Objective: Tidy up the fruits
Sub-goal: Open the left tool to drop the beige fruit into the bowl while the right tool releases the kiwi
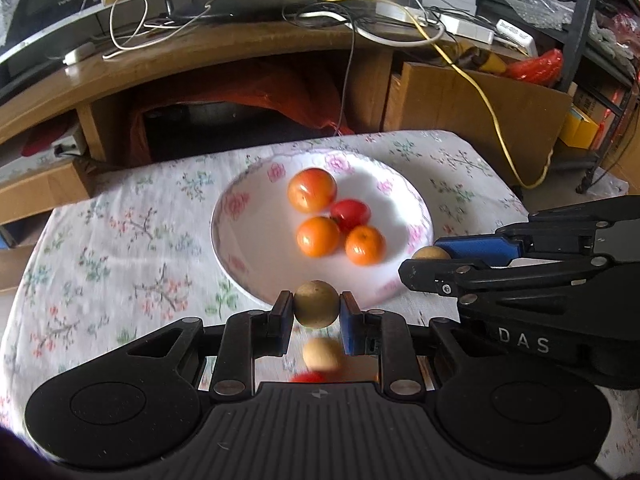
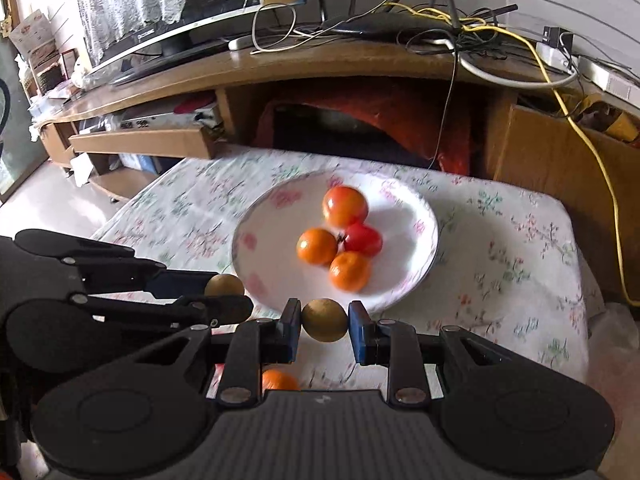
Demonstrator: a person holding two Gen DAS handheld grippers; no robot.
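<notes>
My left gripper [image 1: 316, 309] is shut on a small round brown fruit [image 1: 316, 303], held just over the near rim of a white flowered plate [image 1: 240, 240]. Beside it my right gripper [image 2: 325, 322] is shut on a second brown fruit [image 2: 325, 319], also at the plate's [image 2: 256, 240] near edge. The plate holds a large orange-red fruit [image 1: 312, 190], a red tomato [image 1: 351, 213] and two tangerines [image 1: 318, 236] [image 1: 365, 245]. Each wrist view shows the other gripper with its fruit [image 1: 430, 253] [image 2: 225, 285].
Loose fruit lies on the floral tablecloth [image 1: 120, 248] under the grippers: a pale brown one [image 1: 322, 354], a red one [image 1: 308, 377] and an orange one [image 2: 280, 380]. Behind the table stands a wooden desk [image 1: 224, 46] with cables and a monitor. A cardboard box [image 1: 472, 100] sits at the right.
</notes>
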